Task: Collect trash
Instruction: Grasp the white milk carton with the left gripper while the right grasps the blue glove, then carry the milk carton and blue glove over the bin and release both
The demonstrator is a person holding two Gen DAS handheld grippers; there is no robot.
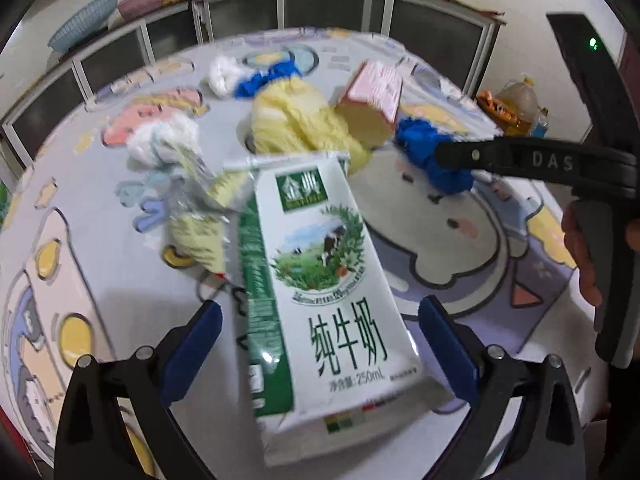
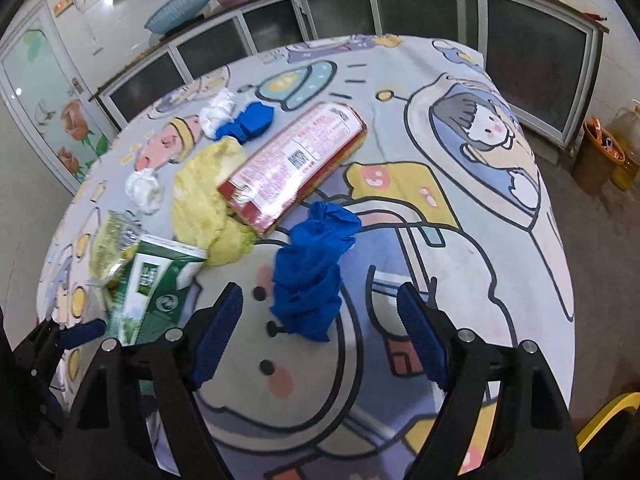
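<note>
A white and green milk carton [image 1: 320, 288] lies on the cartoon tablecloth [image 1: 100, 280] between the open jaws of my left gripper [image 1: 320, 344], not clamped; it also shows in the right wrist view [image 2: 156, 280]. My right gripper [image 2: 320, 336] is open, with a crumpled blue glove [image 2: 316, 272] lying just ahead between its fingers. The right gripper's body [image 1: 540, 160] shows in the left wrist view above that glove [image 1: 432, 156]. Other trash: yellow crumpled plastic [image 2: 208, 200], a red and pink box [image 2: 296, 164], a foil wrapper [image 2: 114, 248], white tissue wads [image 2: 144, 188] and another blue glove [image 2: 250, 122].
Low glass-door cabinets [image 2: 400, 12] run behind the table, with baskets [image 2: 180, 8] on top. An orange bin [image 2: 598, 156] and an oil jug [image 2: 628, 136] stand on the floor at right. A yellow stool edge [image 2: 608, 420] is at lower right.
</note>
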